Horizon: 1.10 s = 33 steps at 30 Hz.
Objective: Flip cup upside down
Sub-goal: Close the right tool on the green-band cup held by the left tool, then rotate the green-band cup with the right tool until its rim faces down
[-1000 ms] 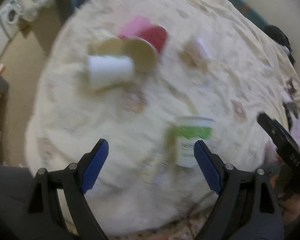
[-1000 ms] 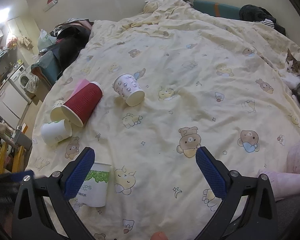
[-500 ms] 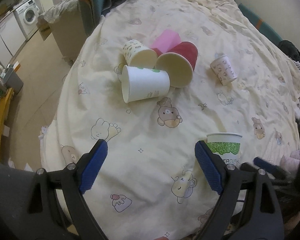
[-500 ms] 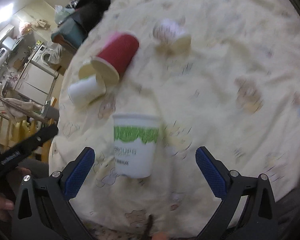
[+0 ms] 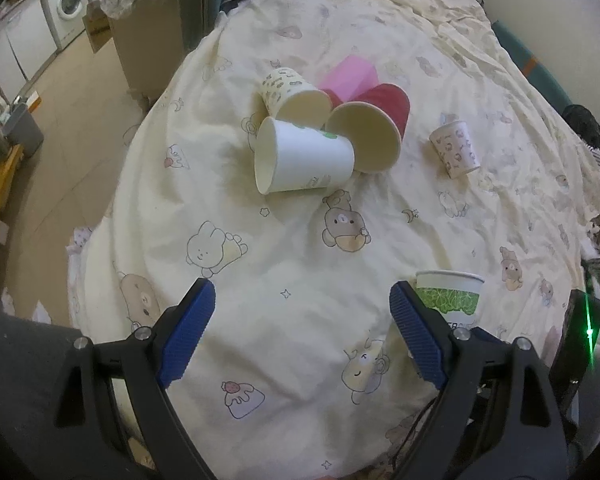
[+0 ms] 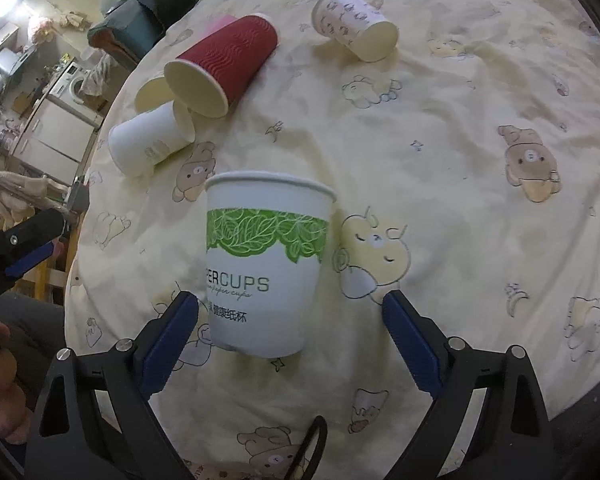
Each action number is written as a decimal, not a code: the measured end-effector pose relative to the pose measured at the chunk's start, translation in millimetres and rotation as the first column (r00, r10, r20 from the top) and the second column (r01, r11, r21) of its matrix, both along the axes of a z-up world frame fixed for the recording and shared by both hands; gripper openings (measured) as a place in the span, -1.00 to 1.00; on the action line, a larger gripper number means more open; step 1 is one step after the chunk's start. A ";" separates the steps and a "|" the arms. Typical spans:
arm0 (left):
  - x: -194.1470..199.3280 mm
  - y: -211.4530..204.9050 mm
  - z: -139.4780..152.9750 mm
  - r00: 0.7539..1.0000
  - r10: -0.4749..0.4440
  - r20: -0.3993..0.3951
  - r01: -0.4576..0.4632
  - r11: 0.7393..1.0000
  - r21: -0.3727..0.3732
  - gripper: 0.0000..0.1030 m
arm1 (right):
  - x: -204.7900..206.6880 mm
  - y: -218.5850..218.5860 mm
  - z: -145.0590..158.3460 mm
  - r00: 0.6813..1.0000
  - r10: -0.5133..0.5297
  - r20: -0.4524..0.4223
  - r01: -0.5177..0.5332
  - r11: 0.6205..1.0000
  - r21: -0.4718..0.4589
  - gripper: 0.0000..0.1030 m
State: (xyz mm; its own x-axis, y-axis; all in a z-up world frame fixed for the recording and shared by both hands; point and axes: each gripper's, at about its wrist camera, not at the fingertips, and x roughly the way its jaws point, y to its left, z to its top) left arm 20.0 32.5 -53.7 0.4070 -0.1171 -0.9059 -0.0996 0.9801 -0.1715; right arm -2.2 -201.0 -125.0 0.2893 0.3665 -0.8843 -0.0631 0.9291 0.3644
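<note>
My right gripper point(image 6: 290, 320) gapes round the upright green cup point(image 6: 266, 264), light crushable paper, so I'd pinch mid-wall gently; left gripper point(image 5: 302, 334) open, empty.

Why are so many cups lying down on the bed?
Only the green-leaf white paper cup stands upright. The red ribbed cup, plain white cup and pink-patterned cup lie tipped on the bear-print blanket.
</note>
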 end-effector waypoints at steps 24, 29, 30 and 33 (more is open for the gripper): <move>-1.6 -0.6 -5.6 1.000 0.012 -0.023 -0.012 1.000 -0.005 0.69 | -1.2 27.1 -8.4 0.998 0.055 0.024 -0.054 0.998 -0.015 0.44; -1.8 -1.1 -6.2 1.000 0.010 -0.023 -0.010 1.000 -0.015 0.69 | -0.4 22.5 -8.5 0.998 0.046 0.035 -0.046 0.999 0.000 0.18; -2.2 -1.8 -6.1 1.000 0.008 -0.022 -0.008 1.000 -0.015 0.69 | -0.8 21.5 -6.9 0.998 0.046 0.042 -0.046 0.999 0.010 0.17; -3.4 -3.0 -6.0 1.000 0.001 -0.022 -0.001 0.999 -0.032 0.69 | -2.0 16.9 5.0 0.995 0.044 0.085 -0.046 0.999 0.019 0.16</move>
State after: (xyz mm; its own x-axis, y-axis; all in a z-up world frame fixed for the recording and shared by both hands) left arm 16.6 29.5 -59.7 0.3872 -0.1456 -0.9104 -0.1046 0.9741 -0.2003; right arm -4.1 -184.1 -119.9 0.3457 0.3988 -0.8494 -0.1358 0.9169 0.3752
